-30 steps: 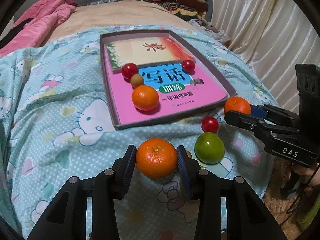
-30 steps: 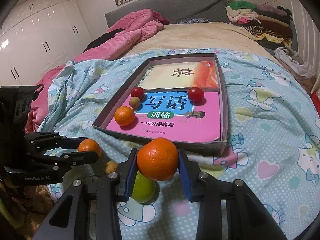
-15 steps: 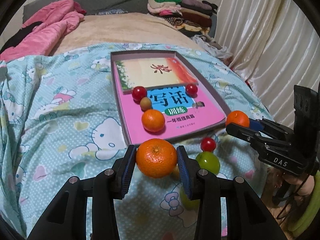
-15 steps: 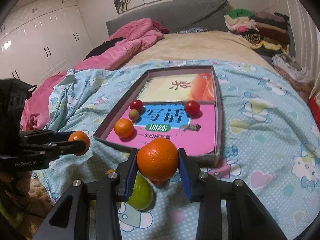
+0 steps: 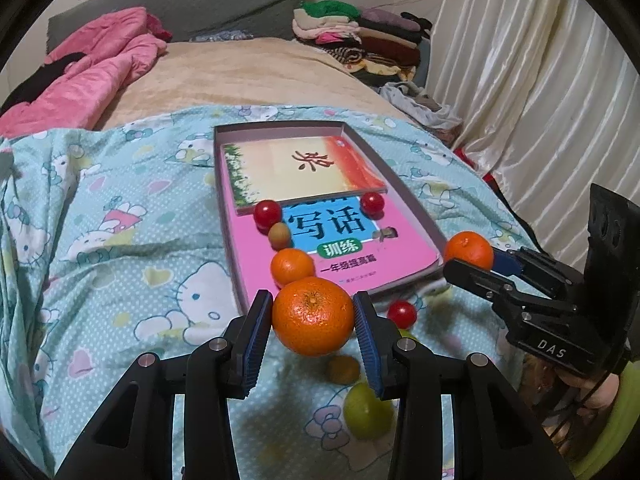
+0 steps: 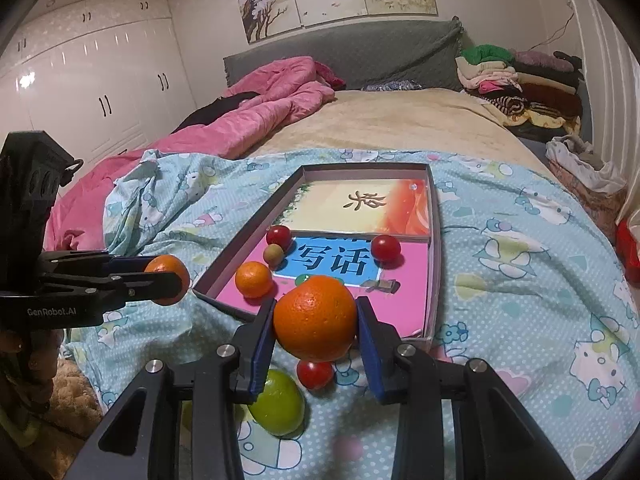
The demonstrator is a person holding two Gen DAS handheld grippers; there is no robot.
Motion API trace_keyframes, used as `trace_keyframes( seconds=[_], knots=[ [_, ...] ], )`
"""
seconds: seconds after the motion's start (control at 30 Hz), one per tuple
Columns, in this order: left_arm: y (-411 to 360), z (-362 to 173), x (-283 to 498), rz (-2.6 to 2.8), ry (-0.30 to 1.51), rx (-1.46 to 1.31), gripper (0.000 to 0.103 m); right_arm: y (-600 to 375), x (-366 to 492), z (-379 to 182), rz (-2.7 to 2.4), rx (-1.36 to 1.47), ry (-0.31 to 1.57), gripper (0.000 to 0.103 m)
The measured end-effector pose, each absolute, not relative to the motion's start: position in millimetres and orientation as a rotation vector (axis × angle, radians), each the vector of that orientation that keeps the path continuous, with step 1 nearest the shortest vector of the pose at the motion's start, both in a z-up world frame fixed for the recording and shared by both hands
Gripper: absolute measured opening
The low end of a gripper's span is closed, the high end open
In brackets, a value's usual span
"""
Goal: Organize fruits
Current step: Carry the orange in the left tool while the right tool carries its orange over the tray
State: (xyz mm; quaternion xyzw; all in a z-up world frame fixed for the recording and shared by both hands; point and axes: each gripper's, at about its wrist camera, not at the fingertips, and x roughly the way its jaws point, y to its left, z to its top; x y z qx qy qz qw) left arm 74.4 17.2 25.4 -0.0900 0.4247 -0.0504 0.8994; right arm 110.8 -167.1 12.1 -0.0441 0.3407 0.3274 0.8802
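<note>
My left gripper [image 5: 313, 320] is shut on an orange [image 5: 313, 315], held above the quilt before the tray's near edge. My right gripper [image 6: 315, 324] is shut on another orange [image 6: 315, 317], also raised; it shows at the right of the left wrist view [image 5: 468, 250]. The shallow box tray [image 5: 416, 204] holds two books, a small orange [image 5: 292, 266], two red cherry tomatoes [image 5: 267, 213] [image 5: 372, 203] and a small brown fruit [image 5: 279, 235]. On the quilt below lie a green fruit [image 6: 278, 402], a cherry tomato [image 6: 315, 374] and a small yellow-brown fruit [image 5: 343, 368].
The tray lies on a light-blue Hello Kitty quilt [image 5: 100, 240] on a bed. A pink duvet [image 6: 260, 108] is bunched at the far left. Folded clothes [image 6: 520, 76] are stacked at the headboard. White curtains [image 5: 540, 100] hang at the right.
Both grippers have lifted and pulled back with their oranges. The loose fruits on the quilt now sit lower in both views, and more of the room shows.
</note>
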Motion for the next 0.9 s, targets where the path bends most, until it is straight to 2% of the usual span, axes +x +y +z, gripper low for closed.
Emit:
trace_keyframes(
  seconds=[0.9],
  knots=[
    [-4, 23, 104, -0.106, 0.812, -0.202, 0.043, -174, 131, 24, 0.619, -0.065, 0.632, 0.039]
  ],
)
